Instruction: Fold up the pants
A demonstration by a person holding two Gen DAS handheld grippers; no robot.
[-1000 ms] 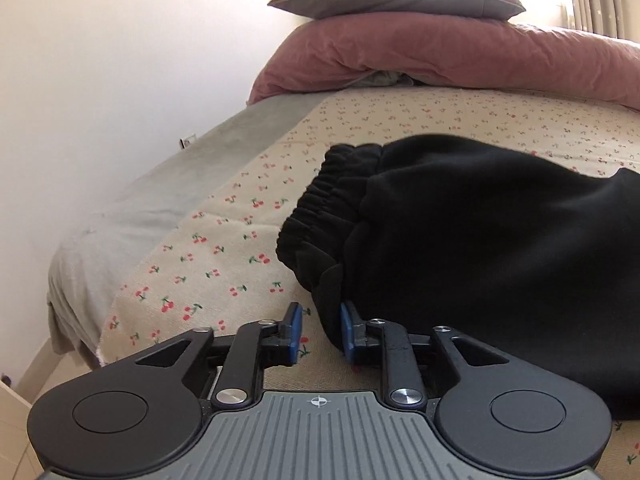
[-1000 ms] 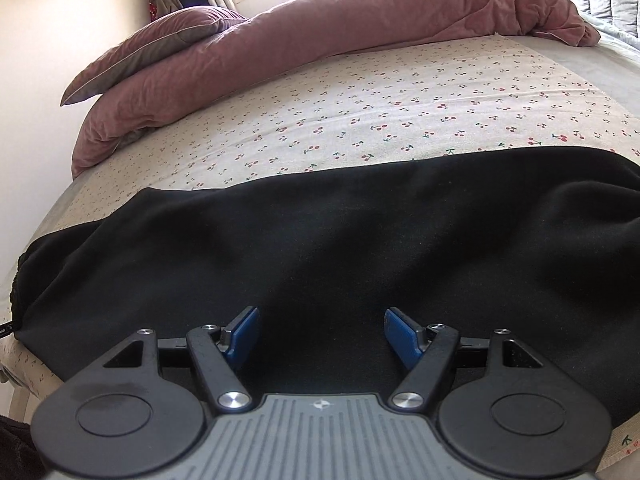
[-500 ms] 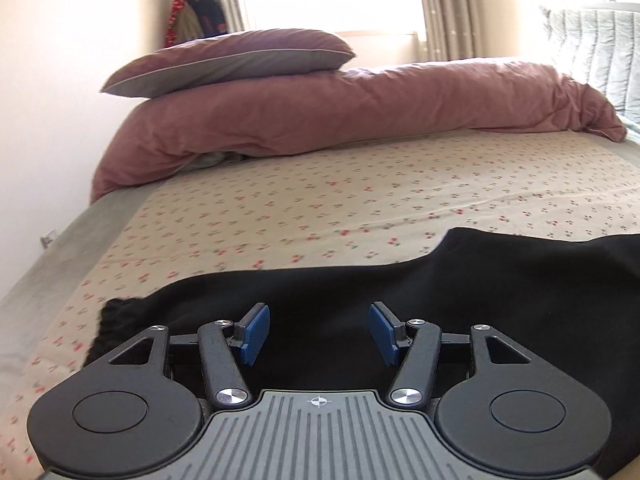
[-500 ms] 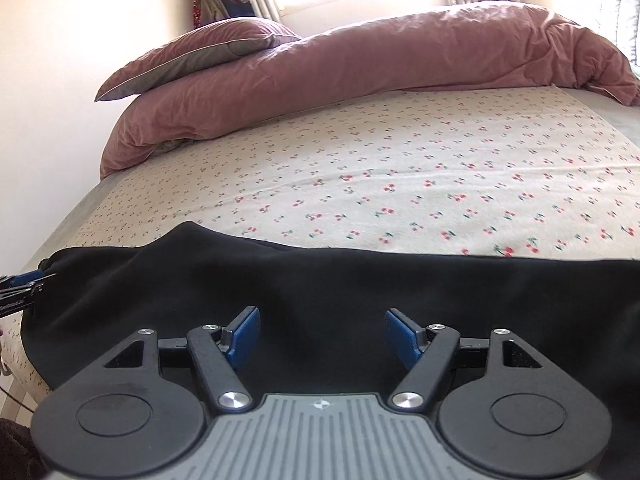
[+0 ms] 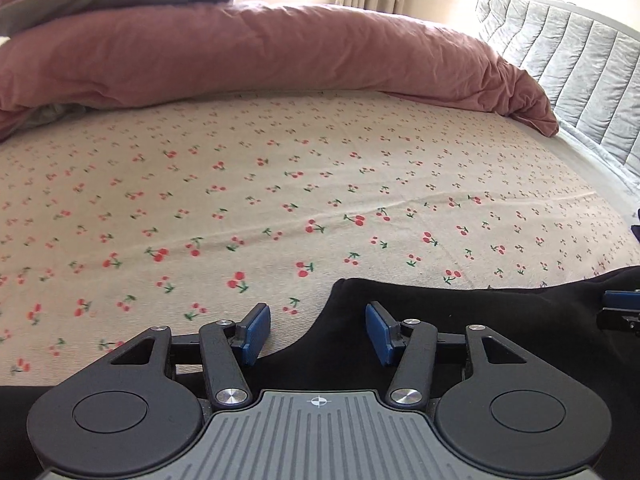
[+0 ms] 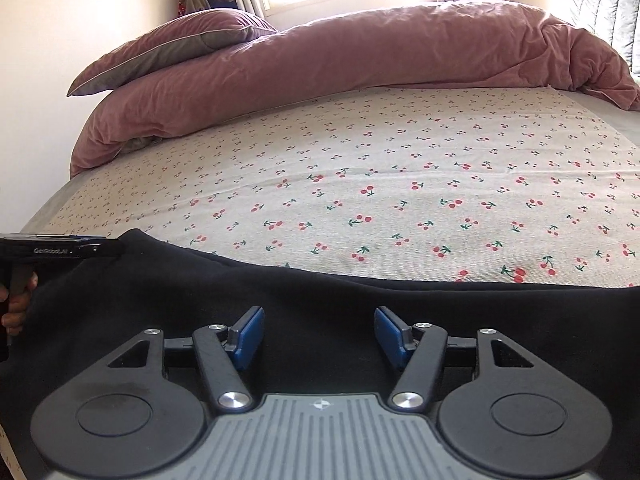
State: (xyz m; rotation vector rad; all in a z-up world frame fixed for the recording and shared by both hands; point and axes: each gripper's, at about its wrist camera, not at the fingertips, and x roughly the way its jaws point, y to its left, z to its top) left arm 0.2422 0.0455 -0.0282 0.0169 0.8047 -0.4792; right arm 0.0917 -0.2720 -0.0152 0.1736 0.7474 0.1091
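1. Black pants [image 6: 320, 292] lie flat along the near edge of the cherry-print bedsheet [image 6: 400, 184], spread left to right. In the left wrist view the far edge of the pants [image 5: 460, 312] curves up just in front of the gripper.
2. Left gripper [image 5: 318, 330]: jaws part-open and just been closing. The pants edge sits between the blue pads, but no pad presses on it, so no grip yet.
3. Right gripper [image 6: 320, 334]: jaws moderately wide, also just been closing. It hovers over the middle of the pants with cloth under the gap and nothing pinched.
4. Step in hand, as a judgement: take hold of the fabric with both grippers for a fold.
5. To do it well: get each lower finger under the cloth, bite the full thickness, not just the top layer.
6. Close both before lifting, and keep the lift level so the fold line stays straight.
7. Risk: thick soft fabric can slip from a shallow pinch or drag the bedsheet along.
8. Pink duvet [image 6: 360, 52] and pillow [image 6: 172, 44] are at the far end, well apart from the pants. A person's hand [image 6: 16, 300] shows at the left edge of the right wrist view, on the left gripper's handle.
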